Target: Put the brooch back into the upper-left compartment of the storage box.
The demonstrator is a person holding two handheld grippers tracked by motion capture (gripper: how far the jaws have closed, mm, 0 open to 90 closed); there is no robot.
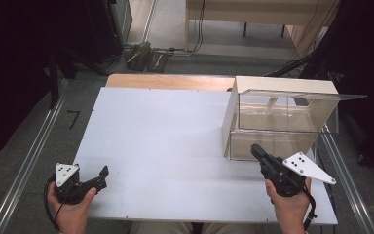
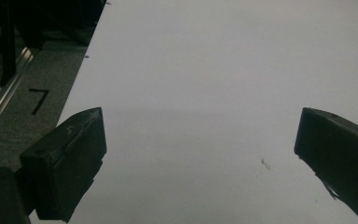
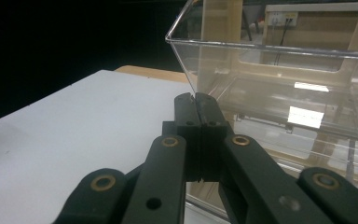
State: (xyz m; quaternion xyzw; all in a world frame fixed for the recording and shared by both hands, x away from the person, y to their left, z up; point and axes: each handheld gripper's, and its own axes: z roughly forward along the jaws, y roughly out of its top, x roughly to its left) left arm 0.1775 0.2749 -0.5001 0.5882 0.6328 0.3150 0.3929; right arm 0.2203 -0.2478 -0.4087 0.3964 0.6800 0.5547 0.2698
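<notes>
A white tabletop (image 1: pixel 165 141) carries a clear plastic drawer unit in a pale wooden frame (image 1: pixel 277 119) at its 2 o'clock corner, with two transparent bins stacked one above the other and the upper bin's rim jutting toward the right edge. The right gripper (image 1: pixel 257 151), held in the person's right hand (image 1: pixel 289 204) at about 5 o'clock on the table, points its tips toward 11 o'clock and sits just beside the front of the lower bin; whether it touches the plastic cannot be told. In the right gripper view its jaws are pressed flat together with nothing between them, and the upper bin's clear lip (image 3: pixel 270 49) rises just beyond the tips. The left gripper (image 1: pixel 102 176) rests at 7 o'clock near the table's front left corner, in the left hand (image 1: pixel 70 207), well apart from the drawer unit. In the left gripper view its jaws stand wide apart over bare white surface, holding nothing.
</notes>
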